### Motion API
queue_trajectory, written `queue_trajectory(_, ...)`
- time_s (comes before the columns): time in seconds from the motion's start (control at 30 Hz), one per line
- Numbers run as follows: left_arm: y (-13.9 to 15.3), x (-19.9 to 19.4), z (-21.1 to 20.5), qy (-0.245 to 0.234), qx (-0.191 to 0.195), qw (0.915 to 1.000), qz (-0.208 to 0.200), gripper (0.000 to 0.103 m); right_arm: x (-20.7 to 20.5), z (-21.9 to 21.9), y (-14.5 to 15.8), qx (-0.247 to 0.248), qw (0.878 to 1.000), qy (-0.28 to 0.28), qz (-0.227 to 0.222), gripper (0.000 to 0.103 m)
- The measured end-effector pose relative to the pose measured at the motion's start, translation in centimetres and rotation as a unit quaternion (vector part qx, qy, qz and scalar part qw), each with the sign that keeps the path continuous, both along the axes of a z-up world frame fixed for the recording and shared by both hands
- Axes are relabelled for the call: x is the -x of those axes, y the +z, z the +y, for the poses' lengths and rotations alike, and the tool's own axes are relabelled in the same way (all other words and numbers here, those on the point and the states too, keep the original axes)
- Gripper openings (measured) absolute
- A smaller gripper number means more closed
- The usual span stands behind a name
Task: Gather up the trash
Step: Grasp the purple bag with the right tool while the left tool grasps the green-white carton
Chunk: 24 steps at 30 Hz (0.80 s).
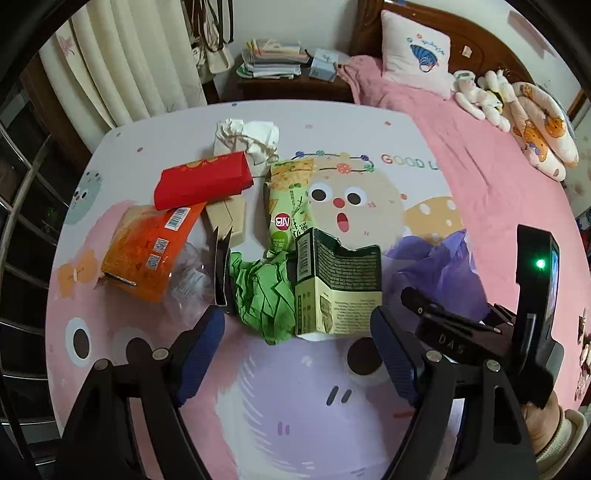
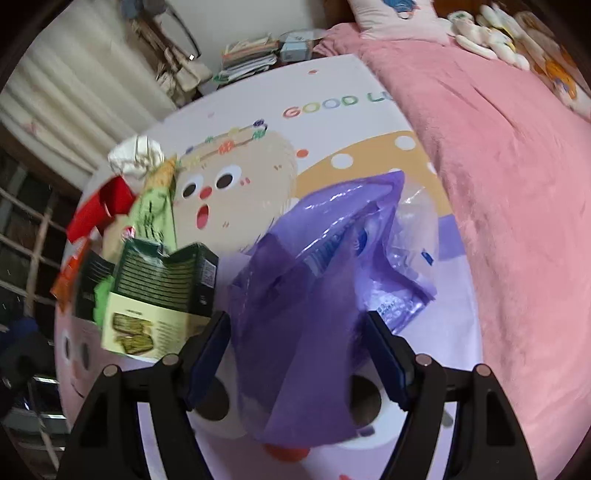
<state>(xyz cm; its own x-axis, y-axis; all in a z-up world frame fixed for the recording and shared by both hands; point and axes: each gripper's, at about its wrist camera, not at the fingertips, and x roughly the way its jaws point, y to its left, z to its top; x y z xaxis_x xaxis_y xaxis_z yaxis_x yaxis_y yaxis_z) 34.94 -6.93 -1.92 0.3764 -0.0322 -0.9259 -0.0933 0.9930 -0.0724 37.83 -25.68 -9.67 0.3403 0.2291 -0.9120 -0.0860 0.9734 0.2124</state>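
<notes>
Room: a bedroom, with cream curtains (image 1: 125, 62) on the far left and bags hanging beside them.
Bed (image 1: 491, 177): covered in a pink blanket, runs along the right side of the table; a dark wooden headboard (image 1: 436, 33) stands at its far end.
Table (image 1: 288, 406): round-cornered top with a pastel cartoon cover, faces with big eyes, dots and the letters "GOOD"; it touches or sits just beside the bed.
Nightstand (image 1: 291, 86): dark wood, behind the table, carries a pile of books and papers (image 1: 275, 59) and a pale blue box.
Pillow (image 1: 415, 51): pink and white, leans upright against the headboard.
Soft toys (image 1: 517, 99): several pale ones lie on the blanket near the pillow.
Purple bag (image 2: 310, 295): crumpled thin plastic, lies on the right part of the table; clear wrappers show inside and under it.
Trash pile: spread over the left and middle of the table, all close together or overlapping.
Orange packet (image 1: 144, 251): leftmost, barcode up.
Red box (image 1: 203, 181): lies across the orange packet's far end.
Green box (image 1: 336, 288): torn open, nearest the left claw.
Green paper (image 1: 262, 295): crumpled, touching the green box on its left.
Green snack bag (image 1: 290, 206): behind the green box.
White tissue (image 1: 247, 138): crumpled, farthest back.
Left claw (image 1: 297, 350): released, nothing gripped, above the table just short of the green box and green paper.
Right claw (image 2: 297, 354): spread apart, the purple bag lies between the pads; whether they press it I cannot tell.
</notes>
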Motion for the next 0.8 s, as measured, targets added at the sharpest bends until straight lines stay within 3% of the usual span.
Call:
queue_trajectory(0.07,-0.5,-0.5,-0.1,-0.002,-0.001,1.0,0.005,0.08,0.1,0.4,-0.1,0.008,1.0,0.019,-0.008,0.074)
queue_trajectory(0.13,-1.1,-1.1,-0.3,-0.009,-0.004,0.9999,0.01,0.08,0.2,0.5,0.0,0.008,0.999,0.035,-0.015,0.064)
queue_trajectory(0.2,-1.5,-1.5,-0.6,-0.014,-0.001,0.9998,0.012,0.08,0.4,0.4,0.1,-0.005,0.999,0.052,-0.017,0.043)
queue_trajectory(0.27,-2.1,-2.1,-0.9,-0.023,0.007,0.9996,0.015,0.079,0.6,0.3,0.2,-0.01,0.998,0.062,-0.016,0.035)
queue_trajectory(0.33,-2.5,-2.7,-1.3,-0.034,0.017,0.9991,0.019,0.064,0.6,0.1,0.3,-0.021,0.997,0.069,-0.009,0.025)
queue_trajectory(0.4,-3.0,-3.5,-1.6,-0.045,0.032,0.998,0.031,0.056,0.7,-0.1,0.5,-0.027,0.997,0.073,-0.004,0.021)
queue_trajectory(0.63,-4.4,-5.6,-1.5,-0.055,0.064,0.9948,0.058,0.053,0.9,-1.1,0.7,-0.042,0.996,0.078,0.006,0.016)
queue_trajectory(0.8,-6.1,-6.5,-1.4,-0.055,0.08,0.9917,0.084,0.043,1.0,-1.5,0.7,-0.054,0.995,0.081,0.011,0.015)
